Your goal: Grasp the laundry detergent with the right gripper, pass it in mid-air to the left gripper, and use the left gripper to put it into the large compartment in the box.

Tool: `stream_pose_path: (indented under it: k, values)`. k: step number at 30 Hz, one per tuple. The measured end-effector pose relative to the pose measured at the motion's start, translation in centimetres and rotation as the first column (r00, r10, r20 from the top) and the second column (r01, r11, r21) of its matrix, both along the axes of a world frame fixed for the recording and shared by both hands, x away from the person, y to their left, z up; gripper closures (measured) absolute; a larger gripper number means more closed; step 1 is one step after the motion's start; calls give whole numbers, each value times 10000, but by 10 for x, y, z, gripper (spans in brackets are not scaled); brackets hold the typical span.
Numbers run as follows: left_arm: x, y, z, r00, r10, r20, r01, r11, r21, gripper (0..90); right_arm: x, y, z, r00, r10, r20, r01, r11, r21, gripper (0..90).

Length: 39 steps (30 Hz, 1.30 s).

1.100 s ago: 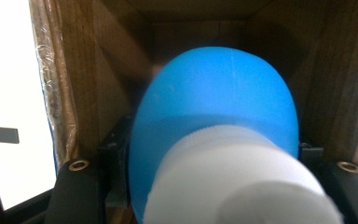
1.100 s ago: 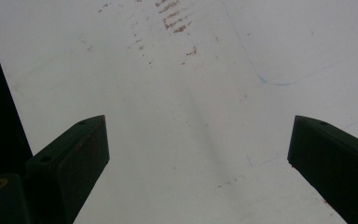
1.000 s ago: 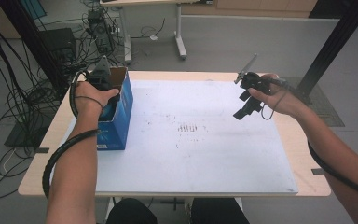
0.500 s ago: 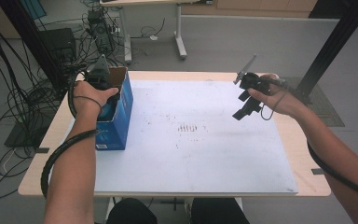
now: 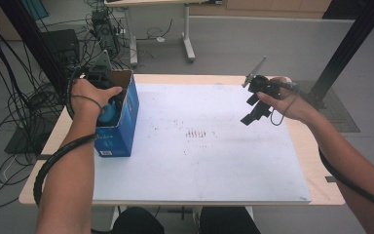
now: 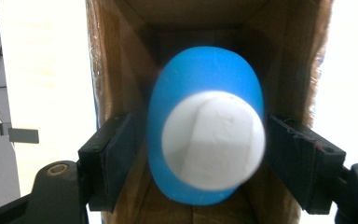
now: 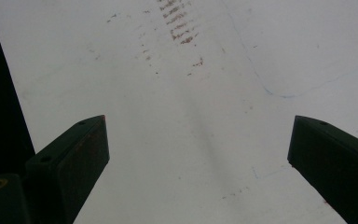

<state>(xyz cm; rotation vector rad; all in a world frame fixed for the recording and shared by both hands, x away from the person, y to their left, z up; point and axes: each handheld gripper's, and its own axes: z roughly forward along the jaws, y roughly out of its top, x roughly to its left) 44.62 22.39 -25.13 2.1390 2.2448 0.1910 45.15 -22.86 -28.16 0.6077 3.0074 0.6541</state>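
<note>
A blue cardboard box (image 5: 121,127) stands open-topped at the table's left edge. My left gripper (image 6: 200,158) points down into it, a hand covering it in the high view. A blue rounded bottle (image 6: 205,74) with a white cap (image 6: 213,140) stands in the box between the jaws. They have just been opening, and the pads (image 6: 116,158) lie close beside the bottle without pressing it. A patch of the bottle (image 5: 108,113) is visible under the hand. My right gripper (image 5: 252,109) hovers open over the white sheet's far right, and its jaws (image 7: 198,154) hold nothing.
A white sheet (image 5: 199,161) with brown smudges (image 5: 197,132) covers most of the wooden table (image 5: 321,165). Cables and a black stand lie on the floor to the left. Another table's legs stand behind, and a black post rises at the far right.
The left hand has lifted slightly above the box. The right hand and its gripper have stayed where they were.
</note>
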Motion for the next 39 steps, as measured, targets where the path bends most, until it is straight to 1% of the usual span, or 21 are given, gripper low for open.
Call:
stream_pose_path:
  k: [3,4,6,9,14,16,19,20,22,24,25,27,28,31,34,37,39]
  values:
    - [-2,0,5,10000,-28,45,28,10000,41,250,-1,1,0,10000,-11,-20,11,10000,-21,53]
    - [-4,0,8,10000,-67,21,67,10000,-25,246,-1,1,0,10000,4,-4,-4,10000,-4,53]
    - [-6,1,12,10000,-77,46,77,10000,-30,235,-2,1,0,10000,-5,11,5,10000,64,53]
    - [-10,2,21,9997,-119,194,120,9999,-41,219,-2,0,-1,10000,-43,17,43,9999,102,52]
    - [-18,0,38,9979,-384,516,388,9992,-62,183,-4,1,-3,10000,-75,-37,76,10000,54,52]
    - [-21,-3,44,9964,-509,678,517,9986,-103,162,-5,2,-4,9999,-108,-71,108,9999,-8,53]
    - [-23,-11,50,9935,-796,815,808,9967,-123,142,-7,3,-5,9999,-124,-101,124,9999,-25,53]
    - [-24,-16,52,9921,-875,903,894,9958,-171,138,-7,3,-5,9998,-137,-113,137,9999,-26,53]
    - [-24,-25,57,9873,-1229,1006,1253,9920,-178,132,-7,4,-5,9999,-115,-102,114,9999,-86,53]
    - [-23,-33,59,9833,-1449,1099,1481,9887,-213,125,-7,4,-5,9999,-120,-105,118,9999,-119,52]
    - [-21,-40,61,9801,-1607,1162,1644,9861,-235,124,-7,4,-4,9998,-143,-104,142,9998,-121,53]
    - [-19,-49,62,9763,-1810,1185,1847,9826,-210,121,-6,3,-3,9999,-101,-90,99,9998,-162,53]
    - [-17,-55,62,9745,-1899,1197,1933,9810,-175,121,-5,2,-3,9999,-113,-74,112,9998,-154,53]
    - [-7,-72,62,9695,-2238,994,2250,9744,-4,122,-2,-1,-2,9999,-159,-53,158,9998,-156,53]
    - [3,-87,62,9621,-2516,1049,2533,9674,-25,121,1,-5,0,9997,-251,-77,249,9995,-174,52]
    - [12,-101,59,9563,-2720,1072,2728,9621,77,120,4,-9,1,9992,-394,60,396,9984,-399,52]
    - [17,-110,57,9515,-2846,1169,2863,9581,23,120,4,-10,1,9991,-416,14,417,9984,-394,53]
